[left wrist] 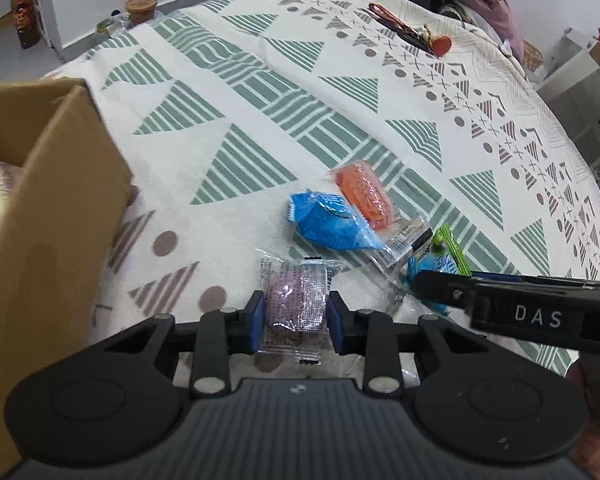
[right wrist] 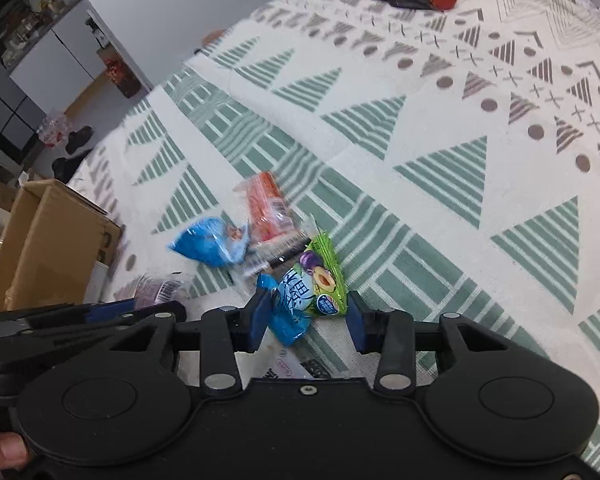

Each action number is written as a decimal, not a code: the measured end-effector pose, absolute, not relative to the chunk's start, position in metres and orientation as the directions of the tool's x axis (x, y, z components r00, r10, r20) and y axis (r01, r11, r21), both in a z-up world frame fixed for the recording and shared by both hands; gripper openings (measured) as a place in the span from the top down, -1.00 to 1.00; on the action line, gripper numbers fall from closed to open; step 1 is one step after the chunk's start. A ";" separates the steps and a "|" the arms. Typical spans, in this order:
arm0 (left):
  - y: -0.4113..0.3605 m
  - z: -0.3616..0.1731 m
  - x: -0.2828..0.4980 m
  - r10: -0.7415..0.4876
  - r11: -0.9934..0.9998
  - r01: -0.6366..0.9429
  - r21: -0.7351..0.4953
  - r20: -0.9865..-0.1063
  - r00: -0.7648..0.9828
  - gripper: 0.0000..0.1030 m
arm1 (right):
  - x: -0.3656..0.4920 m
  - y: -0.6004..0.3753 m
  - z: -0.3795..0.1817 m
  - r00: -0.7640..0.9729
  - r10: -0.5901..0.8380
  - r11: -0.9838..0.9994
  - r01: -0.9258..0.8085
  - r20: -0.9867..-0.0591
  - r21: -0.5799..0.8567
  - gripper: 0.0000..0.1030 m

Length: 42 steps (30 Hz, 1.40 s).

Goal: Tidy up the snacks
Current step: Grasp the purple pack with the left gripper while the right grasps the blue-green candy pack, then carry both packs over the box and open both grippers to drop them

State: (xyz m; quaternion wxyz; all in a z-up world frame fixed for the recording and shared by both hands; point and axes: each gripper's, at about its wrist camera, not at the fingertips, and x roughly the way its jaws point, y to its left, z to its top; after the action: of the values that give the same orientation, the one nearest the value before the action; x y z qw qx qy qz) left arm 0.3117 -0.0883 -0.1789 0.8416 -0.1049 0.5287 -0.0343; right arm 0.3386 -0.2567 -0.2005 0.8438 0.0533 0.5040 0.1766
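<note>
A cream tablecloth printed with green striped triangles and brown dots (left wrist: 260, 128) is spread over the whole work surface. An open brown cardboard box (left wrist: 56, 200) is stood at its left edge, and every other place is given from this box.

Just right of the box, the left gripper (left wrist: 296, 314) is seen with its blue pads closed against a clear-wrapped pale purple snack packet (left wrist: 296, 300). The packet's long axis is laid along the fingers, pointing away from the camera, and one crimped end is left trailing back between the jaws.

Farther right of the box, the right gripper (right wrist: 306, 316) is held at the near end of the snack pile. Its jaws are set partly apart around a green plum-printed sachet (right wrist: 326, 280) and a small blue-and-white twisted candy (right wrist: 290, 308); the left pad is touching the blue candy, but whether the right pad is pressing the sachet cannot be told. The sachet's long axis is pointed away and slightly left.

Beyond these, still right of the box, a crumpled blue foil snack bag (left wrist: 332, 222) is laid crosswise, and an orange snack in a clear wrapper (left wrist: 364, 196) is set beside it, its long axis running diagonally away toward the box side.

At the cloth's far edge, well apart from the box, a red-and-black bundle (left wrist: 412, 32) is laid.
</note>
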 end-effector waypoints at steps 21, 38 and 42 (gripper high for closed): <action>-0.056 -0.113 0.263 -0.064 0.974 -0.146 -0.172 -0.832 0.551 0.39 | 0.302 -0.233 -0.141 0.512 0.478 0.874 -0.358 -0.713 0.329 0.23; -0.010 -0.057 0.224 0.026 0.965 -0.219 -0.144 -0.778 0.628 0.39 | 0.273 -0.193 -0.102 0.556 0.547 0.831 -0.446 -0.626 0.331 0.23; 0.001 -0.049 0.213 0.037 0.961 -0.234 -0.147 -0.769 0.638 0.39 | 0.266 -0.185 -0.094 0.568 0.554 0.828 -0.455 -0.608 0.329 0.23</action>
State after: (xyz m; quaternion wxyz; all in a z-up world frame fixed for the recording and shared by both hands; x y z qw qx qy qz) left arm 0.2132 0.0007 -0.0489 0.8973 -0.1173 0.4188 0.0755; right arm 0.2663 -0.1848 -0.0940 0.8829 0.0676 0.3663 0.2858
